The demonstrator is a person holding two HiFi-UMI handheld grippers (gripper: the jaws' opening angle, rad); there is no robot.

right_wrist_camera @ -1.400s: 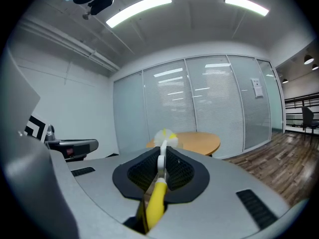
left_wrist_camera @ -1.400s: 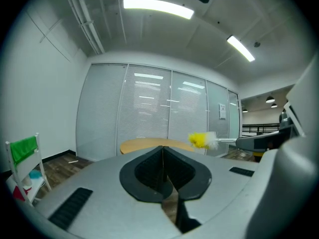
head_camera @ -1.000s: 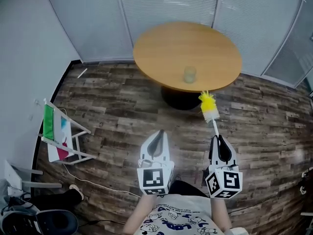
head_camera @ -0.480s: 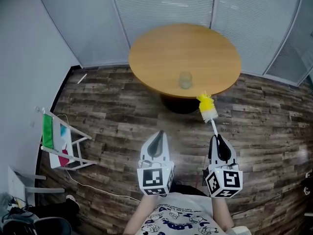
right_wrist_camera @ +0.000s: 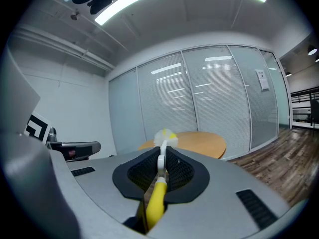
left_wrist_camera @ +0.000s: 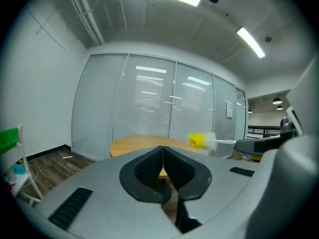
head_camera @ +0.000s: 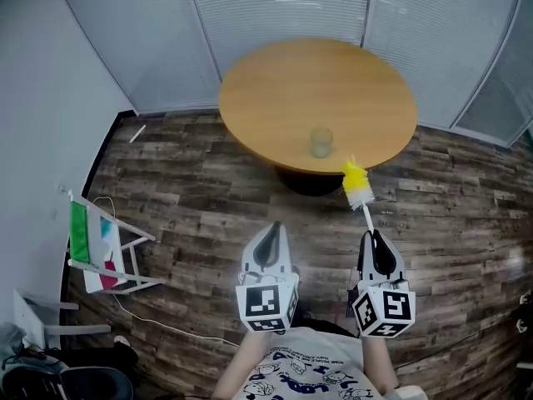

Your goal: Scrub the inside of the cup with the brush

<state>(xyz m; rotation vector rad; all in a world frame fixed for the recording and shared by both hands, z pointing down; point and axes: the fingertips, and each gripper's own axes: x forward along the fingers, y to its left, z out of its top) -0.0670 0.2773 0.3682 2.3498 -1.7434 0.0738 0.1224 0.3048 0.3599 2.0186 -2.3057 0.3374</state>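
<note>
A small clear cup [head_camera: 321, 142] stands near the front edge of the round wooden table [head_camera: 275, 82]. My right gripper [head_camera: 374, 242] is shut on the handle of a brush [head_camera: 357, 185] with a yellow and white bristle head, which points toward the table and hangs over the floor short of it. The right gripper view shows the brush [right_wrist_camera: 160, 161] clamped between the pads, yellow handle toward the camera. My left gripper [head_camera: 268, 241] is shut with nothing between its pads [left_wrist_camera: 151, 166]. Both grippers hover above the floor, well short of the cup.
Dark wood-plank floor [head_camera: 191, 198] lies between me and the table. A folding rack with green and red cloth [head_camera: 96, 248] stands at the left. Glass partition walls with blinds [head_camera: 275, 7] run behind the table. A white cable [head_camera: 158, 317] trails on the floor.
The view has shifted slightly, so table and cup sit a little lower and nearer. Both grippers keep their pose, with the brush still held.
</note>
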